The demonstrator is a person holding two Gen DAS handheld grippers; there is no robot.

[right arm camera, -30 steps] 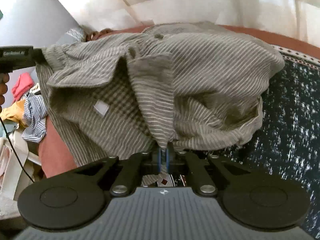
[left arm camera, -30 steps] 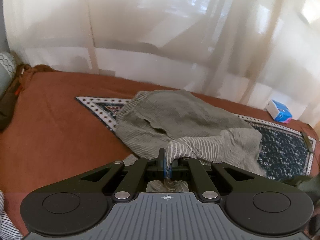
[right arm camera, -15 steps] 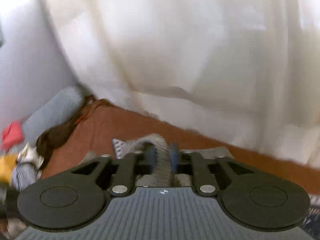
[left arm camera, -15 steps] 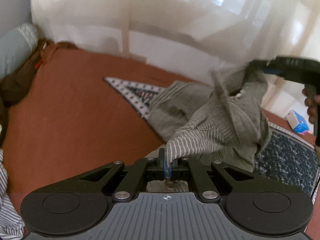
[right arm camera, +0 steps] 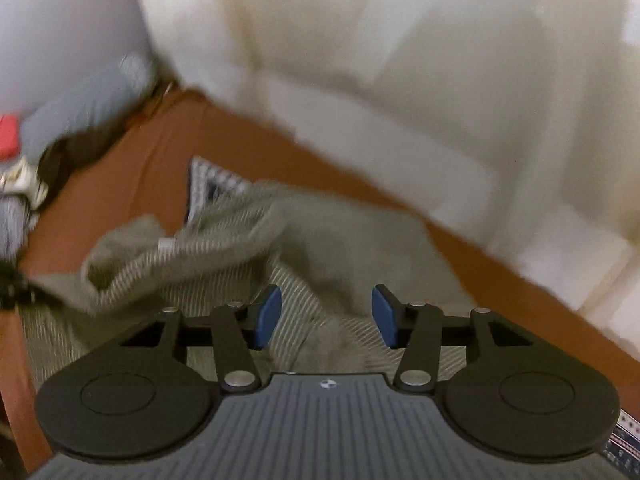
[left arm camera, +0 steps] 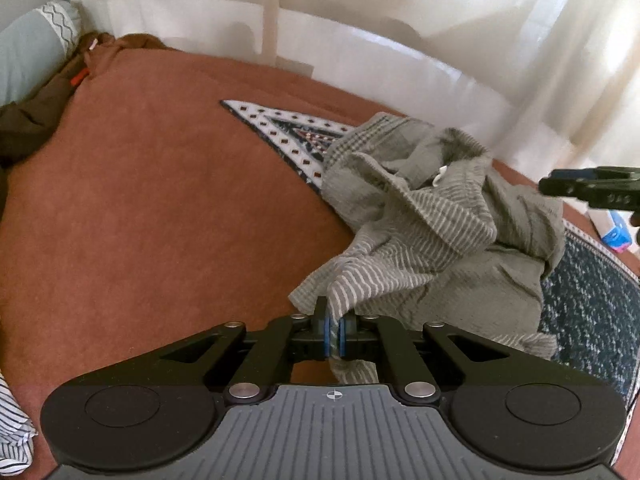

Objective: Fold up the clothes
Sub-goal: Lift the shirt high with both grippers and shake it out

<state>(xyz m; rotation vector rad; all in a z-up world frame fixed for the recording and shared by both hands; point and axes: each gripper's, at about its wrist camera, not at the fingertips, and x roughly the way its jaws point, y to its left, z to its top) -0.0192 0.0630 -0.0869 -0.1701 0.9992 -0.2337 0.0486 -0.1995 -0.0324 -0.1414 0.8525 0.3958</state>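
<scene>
Shirt [left arm camera: 440,216] in opening left claw [left arm camera: 334,330]; right claw [right arm camera: 326,316] opening.

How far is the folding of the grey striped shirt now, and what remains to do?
Done: nothing looks folded; the grey striped shirt lies crumpled on the patterned mat. In hand: the left tongs have a fold of its fabric between their pads and are opening; the right tongs are opening too, with nothing gripped. Left: spreading the shirt flat, then every fold.

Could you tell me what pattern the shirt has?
Grey-green with thin white stripes on the shirt; left wrist view.
</scene>
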